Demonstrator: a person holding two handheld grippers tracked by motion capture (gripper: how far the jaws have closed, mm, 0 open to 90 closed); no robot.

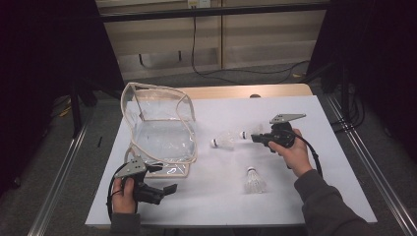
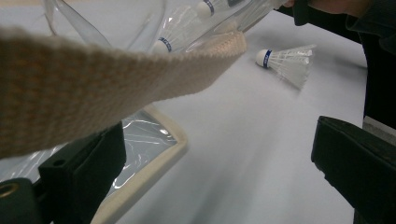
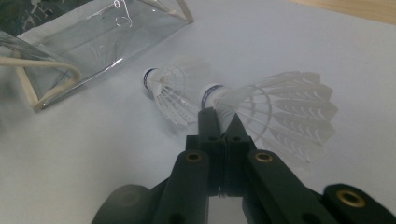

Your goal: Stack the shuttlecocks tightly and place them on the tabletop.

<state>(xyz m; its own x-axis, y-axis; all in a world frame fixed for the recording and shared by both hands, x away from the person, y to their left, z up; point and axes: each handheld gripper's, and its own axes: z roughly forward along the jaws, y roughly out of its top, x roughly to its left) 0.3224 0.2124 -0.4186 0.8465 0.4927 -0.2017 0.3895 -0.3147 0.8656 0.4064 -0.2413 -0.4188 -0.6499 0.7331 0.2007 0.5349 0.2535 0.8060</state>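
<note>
Shuttlecock [image 3: 261, 100] feathers are pinched between the right gripper's [image 3: 223, 122] pressed-together jaws, right of centre in the high view, with a second shuttlecock [image 1: 222, 141] lying just beside it. A third [image 1: 254, 180] stands lower, well apart. The left gripper [image 1: 164, 189], jaws spread wide and holding nothing, sits at lower left by the clear bag [image 1: 160, 125], under its woven strap [image 2: 93, 84]. Judged step: carrying the first shuttlecock to the bag; next calls for lifting it toward the bag's opening.

My black right gripper [image 3: 223, 122] pinches a white shuttlecock [image 3: 280, 109], blue band on cork; clear bag [image 1: 162, 132], cream trim; white table sheet [image 1: 295, 196]
</note>
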